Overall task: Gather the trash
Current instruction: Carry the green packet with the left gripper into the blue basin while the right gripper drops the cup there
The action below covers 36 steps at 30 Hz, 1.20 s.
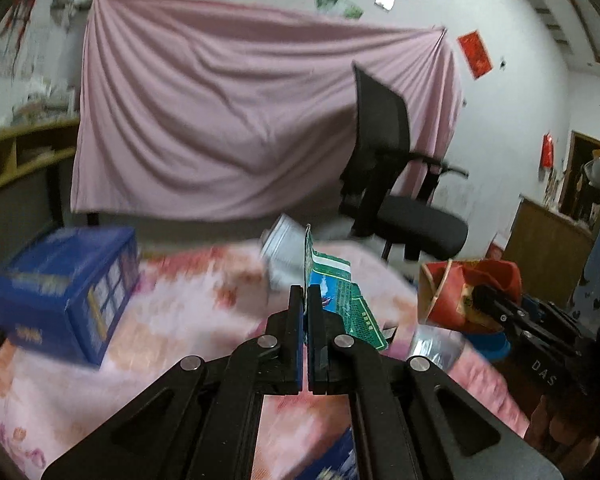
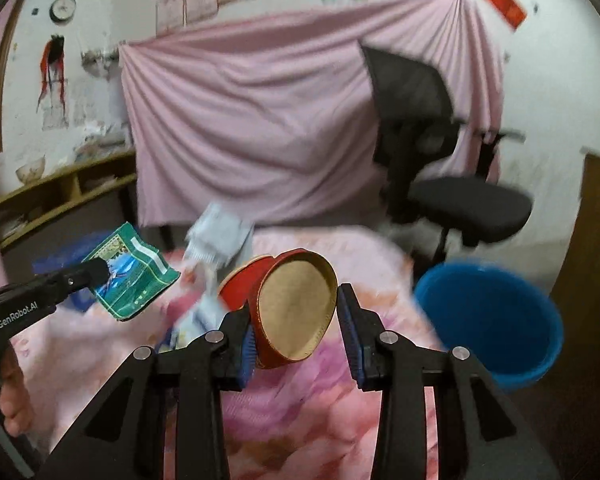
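Note:
My left gripper [image 1: 305,294] is shut on a flat green snack wrapper [image 1: 342,296] and holds it edge-up above the pink floral table [image 1: 180,312]. The right wrist view shows that gripper [image 2: 100,270] at the left with the wrapper [image 2: 134,272] sticking out of it. My right gripper [image 2: 296,304] is shut on a squashed red paper cup [image 2: 296,312] with a brown inside, its mouth facing the camera, held above the table [image 2: 292,400]. In the left wrist view the right gripper [image 1: 480,294] holds the red cup [image 1: 448,292] at the right.
A blue bin [image 2: 496,320] stands off the table's right edge. A blue box [image 1: 68,288] sits at the table's left. A silvery packet [image 2: 216,236] lies at the far edge, a clear plastic piece [image 1: 432,344] near the right edge. A black office chair [image 2: 440,160] stands behind.

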Tool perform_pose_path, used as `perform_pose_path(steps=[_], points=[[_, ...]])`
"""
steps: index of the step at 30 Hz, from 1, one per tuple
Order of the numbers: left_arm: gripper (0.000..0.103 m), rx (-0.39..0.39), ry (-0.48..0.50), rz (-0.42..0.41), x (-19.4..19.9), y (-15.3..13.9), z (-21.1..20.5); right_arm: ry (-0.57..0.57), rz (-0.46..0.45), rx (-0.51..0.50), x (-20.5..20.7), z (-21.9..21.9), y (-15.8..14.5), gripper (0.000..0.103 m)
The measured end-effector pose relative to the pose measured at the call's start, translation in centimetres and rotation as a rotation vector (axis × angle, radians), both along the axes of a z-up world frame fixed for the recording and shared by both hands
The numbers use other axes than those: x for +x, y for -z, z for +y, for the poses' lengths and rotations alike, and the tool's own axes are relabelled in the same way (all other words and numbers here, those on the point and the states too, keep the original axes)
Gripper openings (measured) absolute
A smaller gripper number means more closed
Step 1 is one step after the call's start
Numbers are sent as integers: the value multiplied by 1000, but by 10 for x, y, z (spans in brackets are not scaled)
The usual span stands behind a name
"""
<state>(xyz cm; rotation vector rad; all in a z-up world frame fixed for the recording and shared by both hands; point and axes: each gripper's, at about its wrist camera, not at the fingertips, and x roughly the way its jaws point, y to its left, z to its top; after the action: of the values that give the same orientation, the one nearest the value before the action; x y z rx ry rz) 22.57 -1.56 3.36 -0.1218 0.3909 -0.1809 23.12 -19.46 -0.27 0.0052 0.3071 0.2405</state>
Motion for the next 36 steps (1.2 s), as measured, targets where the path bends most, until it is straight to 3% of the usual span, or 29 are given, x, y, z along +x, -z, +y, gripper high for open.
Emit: perform_pose_path(steps=[4, 8, 11, 14, 20, 29, 33, 36], points=[[0, 4, 12, -126, 7, -23, -24, 48, -185, 8, -2, -15, -27, 34], [0, 12, 48, -239, 18, -45, -56, 105, -308, 39, 2, -38, -44, 34], [0, 25, 89, -280, 32, -56, -84, 164, -366, 47, 8, -61, -49, 34], [0, 28, 145, -261, 54, -58, -117, 230, -364, 62, 19, -87, -47, 34], [0, -2, 233, -84, 107, -41, -173, 356, -236, 113, 40, -151, -20, 34], [0, -32, 273, 231, 171, 2, -232, 424, 72, 172, 76, -204, 30, 35], [0, -22, 300, 323, 185, 15, -247, 421, 169, 204, 84, -215, 47, 36], [1, -5, 296, 340, 182, 23, -248, 418, 221, 215, 89, -220, 55, 37]])
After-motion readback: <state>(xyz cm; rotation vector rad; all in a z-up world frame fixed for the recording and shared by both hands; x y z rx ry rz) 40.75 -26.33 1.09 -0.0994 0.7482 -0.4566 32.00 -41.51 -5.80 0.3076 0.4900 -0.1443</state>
